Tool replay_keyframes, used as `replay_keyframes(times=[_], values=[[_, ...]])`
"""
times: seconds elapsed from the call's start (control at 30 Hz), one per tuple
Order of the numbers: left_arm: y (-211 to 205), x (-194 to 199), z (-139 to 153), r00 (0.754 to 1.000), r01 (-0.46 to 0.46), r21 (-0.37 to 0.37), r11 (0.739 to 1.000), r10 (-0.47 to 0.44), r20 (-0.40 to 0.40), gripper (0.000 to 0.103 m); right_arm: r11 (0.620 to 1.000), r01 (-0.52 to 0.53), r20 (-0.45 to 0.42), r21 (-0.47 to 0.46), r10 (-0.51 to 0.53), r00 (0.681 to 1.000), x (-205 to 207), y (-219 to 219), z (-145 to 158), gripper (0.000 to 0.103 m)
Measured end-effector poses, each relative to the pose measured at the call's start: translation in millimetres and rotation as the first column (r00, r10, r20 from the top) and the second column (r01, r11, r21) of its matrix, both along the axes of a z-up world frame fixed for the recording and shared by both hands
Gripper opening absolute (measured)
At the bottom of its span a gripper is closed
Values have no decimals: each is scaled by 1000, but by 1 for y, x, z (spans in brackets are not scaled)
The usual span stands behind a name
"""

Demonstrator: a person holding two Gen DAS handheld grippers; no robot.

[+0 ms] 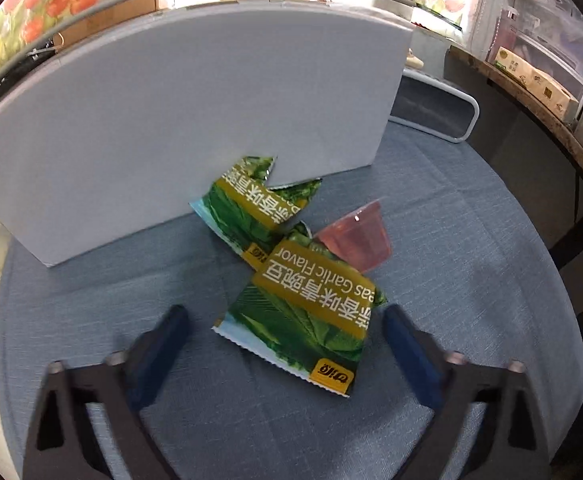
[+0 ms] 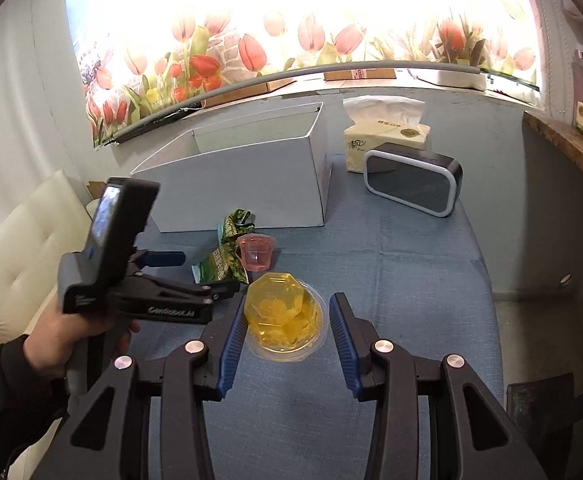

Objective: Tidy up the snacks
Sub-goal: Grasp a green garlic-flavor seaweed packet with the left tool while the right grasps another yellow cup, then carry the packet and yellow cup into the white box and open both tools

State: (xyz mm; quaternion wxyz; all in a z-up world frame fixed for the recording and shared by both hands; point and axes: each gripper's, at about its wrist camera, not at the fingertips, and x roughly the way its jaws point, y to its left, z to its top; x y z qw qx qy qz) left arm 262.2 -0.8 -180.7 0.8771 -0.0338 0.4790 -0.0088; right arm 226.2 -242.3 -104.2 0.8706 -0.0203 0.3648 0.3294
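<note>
Faceted yellow jelly cup (image 2: 285,316), clear-lidded, between right claw's (image 2: 287,318) blue pads.

Glossy foil snack packets (image 1: 291,320); clear glossy plastic jelly cup (image 2: 285,316); matt woven tablecloth (image 1: 471,280); matt cardboard box (image 2: 251,184).

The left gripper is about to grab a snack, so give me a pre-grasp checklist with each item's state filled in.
1. Left gripper open: ok, jaws wide, nothing gripped.
2. Near green packet between its fingers: ok, flat on the blue cloth, untouched.
3. Space around that packet: not ok, the second green packet and pink jelly cup crowd its far edge.
4. Right gripper hold on the yellow jelly cup: ok, pads on both sides.
5. White box top open: ok.
6. Room on the box floor: cannot tell, hidden by its wall.
</note>
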Motion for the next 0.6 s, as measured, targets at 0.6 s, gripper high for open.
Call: replay_keyframes(times=[0.6], values=[[29, -58, 92, 977, 9, -84, 996, 9, 211, 65, 996, -76, 18, 40, 75, 997, -2, 30, 16, 45]])
